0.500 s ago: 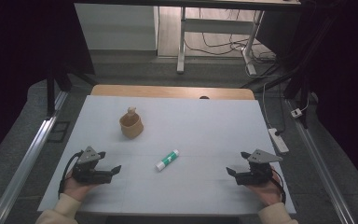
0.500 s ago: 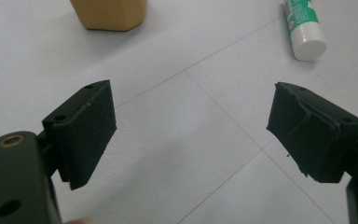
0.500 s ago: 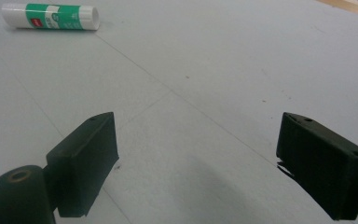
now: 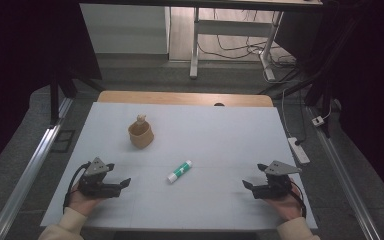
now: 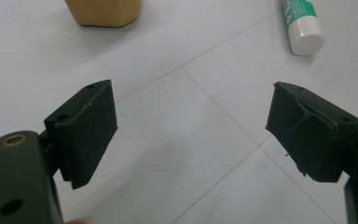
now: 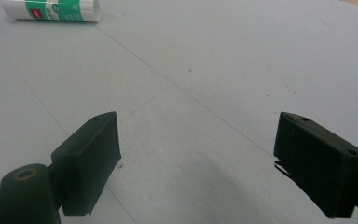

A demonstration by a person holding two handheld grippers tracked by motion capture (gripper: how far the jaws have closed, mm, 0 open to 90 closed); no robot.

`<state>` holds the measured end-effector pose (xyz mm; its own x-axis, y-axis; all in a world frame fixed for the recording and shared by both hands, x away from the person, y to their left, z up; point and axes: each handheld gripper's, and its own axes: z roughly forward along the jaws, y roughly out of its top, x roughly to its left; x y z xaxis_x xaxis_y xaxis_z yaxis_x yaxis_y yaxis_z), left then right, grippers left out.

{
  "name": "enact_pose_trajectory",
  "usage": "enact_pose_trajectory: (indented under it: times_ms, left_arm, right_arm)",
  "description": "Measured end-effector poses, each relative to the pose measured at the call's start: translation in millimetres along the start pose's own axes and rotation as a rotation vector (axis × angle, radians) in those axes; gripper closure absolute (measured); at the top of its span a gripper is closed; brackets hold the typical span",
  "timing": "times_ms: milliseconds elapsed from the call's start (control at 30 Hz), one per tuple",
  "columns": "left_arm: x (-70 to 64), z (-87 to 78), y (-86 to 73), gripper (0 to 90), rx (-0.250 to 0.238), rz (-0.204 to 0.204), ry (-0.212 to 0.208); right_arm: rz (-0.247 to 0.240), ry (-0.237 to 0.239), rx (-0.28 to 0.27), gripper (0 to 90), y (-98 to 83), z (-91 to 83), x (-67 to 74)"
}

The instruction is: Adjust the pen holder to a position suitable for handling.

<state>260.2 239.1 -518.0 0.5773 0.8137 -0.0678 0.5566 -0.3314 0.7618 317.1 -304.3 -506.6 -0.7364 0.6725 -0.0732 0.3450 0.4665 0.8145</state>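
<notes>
A green and white glue stick (image 4: pixel 179 171) lies on its side near the middle of the white table cover (image 4: pixel 205 135); it also appears at the top right of the left gripper view (image 5: pixel 302 23) and the top left of the right gripper view (image 6: pixel 51 10). Behind it to the left stands a tan cup (image 4: pixel 140 134) with a small tan piece sticking out of its top; its base shows in the left gripper view (image 5: pixel 103 11). My left gripper (image 4: pixel 122 183) rests open at the front left, nothing between its jaws. My right gripper (image 4: pixel 248 186) rests open at the front right, likewise bare.
The wooden table edge (image 4: pixel 185 98) shows behind the cover. Metal rails (image 4: pixel 27 170) run along both sides of the table. A white power strip (image 4: pixel 299 150) lies on the floor at the right, with desk legs and cables farther back.
</notes>
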Motion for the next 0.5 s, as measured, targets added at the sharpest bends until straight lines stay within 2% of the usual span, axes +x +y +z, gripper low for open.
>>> enact_pose_trajectory:
  times_ms: [500]
  left_arm:
    - [-1.5, 1.1, 0.8, 15.6, 0.006, -0.003, 0.003]
  right_arm:
    - [0.002, -0.015, 0.016, 15.9, -3.2, -0.3, -3.7]
